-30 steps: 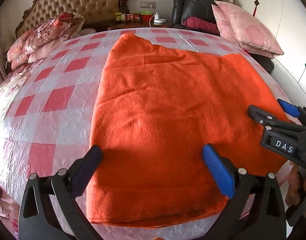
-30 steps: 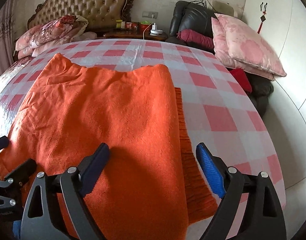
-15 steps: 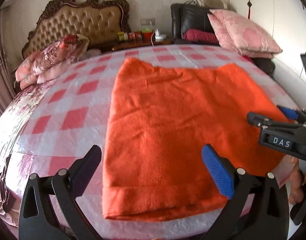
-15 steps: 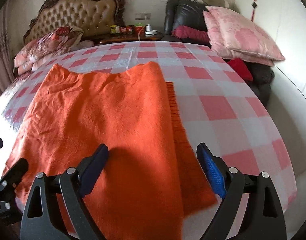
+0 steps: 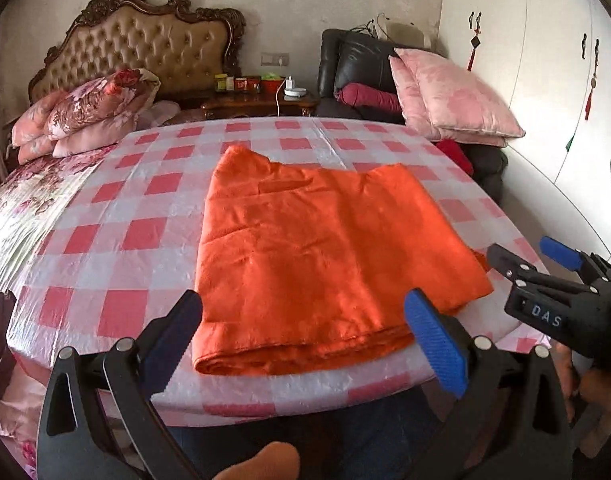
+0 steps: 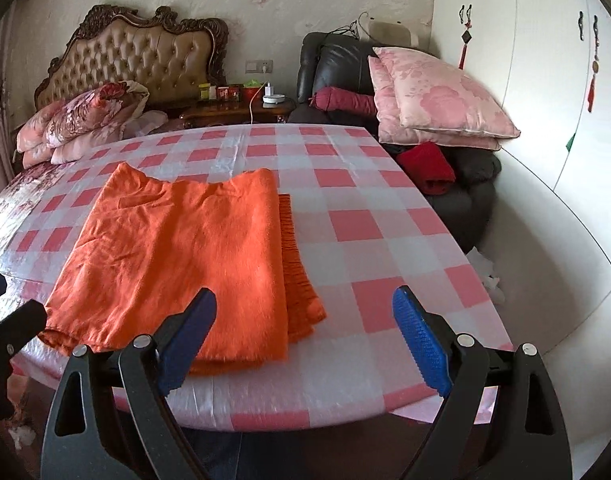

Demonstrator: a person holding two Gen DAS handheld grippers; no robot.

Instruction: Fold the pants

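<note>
Left wrist view: both the left gripper and right gripper hang spread and empty near folded orange pants; careless regrasping could unravel layers.

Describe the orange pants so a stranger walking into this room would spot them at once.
Start at the round table under the pink-and-white checked cover, in front of the tufted headboard. The orange pants lie folded flat on its near left part, by the edge. They are the only plain bright orange thing there; the pink pillows and floral bedding sit off the table.
</note>
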